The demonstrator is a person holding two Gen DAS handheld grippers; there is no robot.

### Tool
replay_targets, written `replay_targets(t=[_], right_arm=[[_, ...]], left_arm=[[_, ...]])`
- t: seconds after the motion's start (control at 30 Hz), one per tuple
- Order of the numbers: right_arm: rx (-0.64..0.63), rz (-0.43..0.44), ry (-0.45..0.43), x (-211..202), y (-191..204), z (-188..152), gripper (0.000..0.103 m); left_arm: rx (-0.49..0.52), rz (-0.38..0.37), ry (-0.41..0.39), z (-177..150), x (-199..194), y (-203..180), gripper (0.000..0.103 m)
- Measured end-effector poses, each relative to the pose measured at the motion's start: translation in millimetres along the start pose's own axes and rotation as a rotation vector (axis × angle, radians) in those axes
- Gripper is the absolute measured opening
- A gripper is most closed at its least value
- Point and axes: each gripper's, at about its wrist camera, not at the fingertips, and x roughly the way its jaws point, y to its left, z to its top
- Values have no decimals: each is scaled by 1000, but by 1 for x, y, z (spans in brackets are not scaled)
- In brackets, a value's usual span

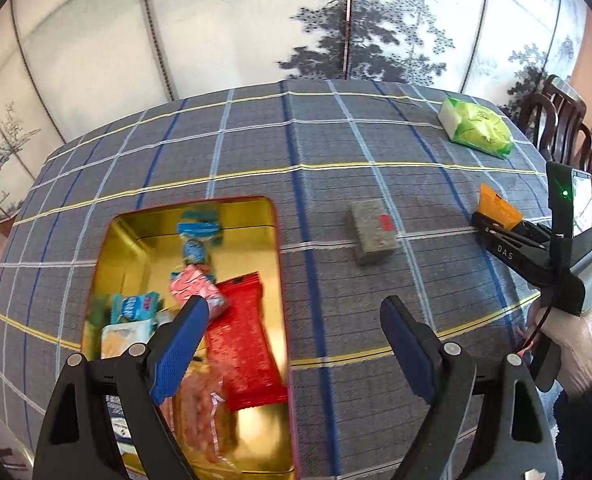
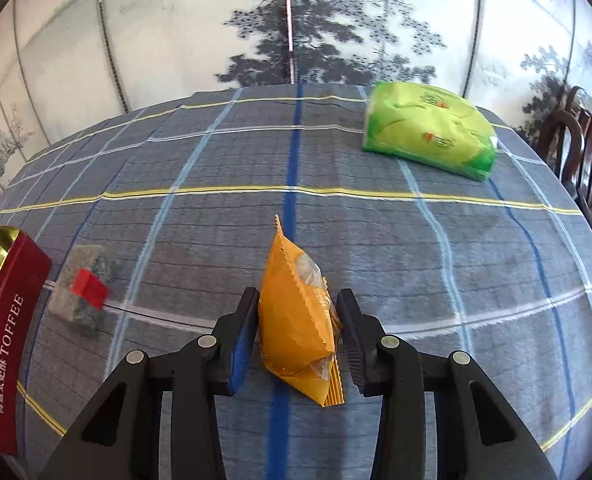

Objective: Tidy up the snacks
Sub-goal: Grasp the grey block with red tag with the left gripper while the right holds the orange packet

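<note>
Now the right gripper [image 2: 298, 334], jaws closed around the orange packet [image 2: 296, 320] standing right of the toffee tin [image 2: 10, 304], should squeeze gently mid-packet and lift straight, while the left gripper [image 1: 292, 344] hovers open-jawed beside that tin.

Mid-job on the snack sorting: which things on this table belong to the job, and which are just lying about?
Job:
- red TOFFEE tin with gold inside, already holding snacks
- orange foil snack packet, between the right gripper pads
- grey wrapped block with a red label, loose on the cloth
- left gripper, open

Lying about:
- green tissue pack
- dark wooden chairs
</note>
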Motion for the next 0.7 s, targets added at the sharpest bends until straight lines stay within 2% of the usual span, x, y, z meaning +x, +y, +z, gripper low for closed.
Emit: replay_targets(t=[0.23,0.33,0.5,0.63,0.7], right_arm=[[24,-111,6,-11,-51,-11,41],[52,-90,9,-12,-63,-12,42],[52,-89,10,-12,-63,-12,42],[55,-87,10,-12,-61,-12,42],[56,-87,10,-12,-61,-12,42]], left_arm=[[57,-37,16,18,19,-40,85],[50,-44,37,23,30,-47,85],[29,-51,70,33,52,-54,83],[-35,-77,95,43,71,-51,75],[-67,-88,109,47,81,-49,74]])
